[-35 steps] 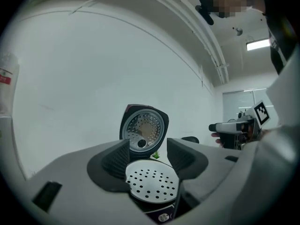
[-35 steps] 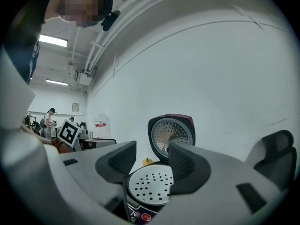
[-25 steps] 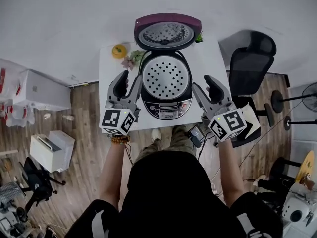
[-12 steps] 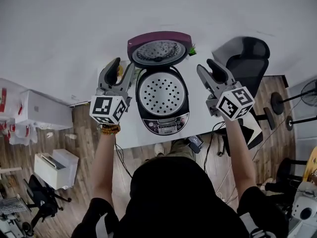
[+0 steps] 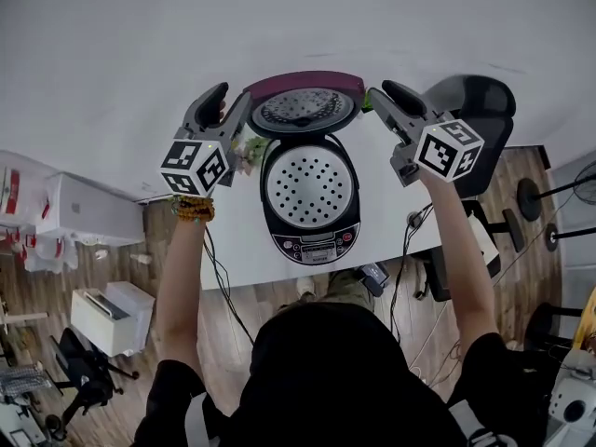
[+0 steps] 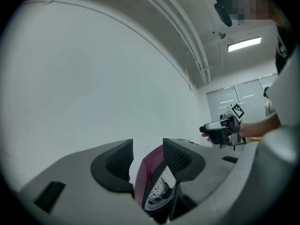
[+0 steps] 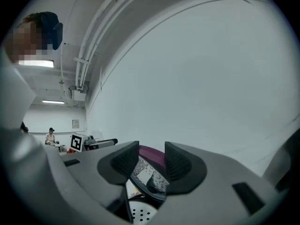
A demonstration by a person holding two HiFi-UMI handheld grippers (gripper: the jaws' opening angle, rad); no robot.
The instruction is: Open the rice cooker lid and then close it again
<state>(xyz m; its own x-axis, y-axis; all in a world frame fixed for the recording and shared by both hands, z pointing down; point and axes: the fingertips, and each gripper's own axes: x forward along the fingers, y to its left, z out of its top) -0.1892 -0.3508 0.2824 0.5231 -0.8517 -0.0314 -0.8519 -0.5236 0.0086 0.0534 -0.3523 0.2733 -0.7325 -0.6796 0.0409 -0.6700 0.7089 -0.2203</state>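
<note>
The left gripper and the right gripper have come up from beside the cooker's front to flank the raised lid at the table's far edge. The white table carries the rice cooker down its middle, with the perforated tray uncovered. The lid stands open on its hinge at the far edge.

The left gripper is level at the lid's left rim. Its jaws are wide apart and the rim shows in the gap, with no pad on it. The right gripper's jaws have just been closing a little, yet they are still well apart. The lid shows between them, unpressed. The control panel faces the near edge.

Opening looks done and closing is the step in hand. The next move calls for tipping the lid toward the near edge and pressing it down evenly until it latches.
</note>
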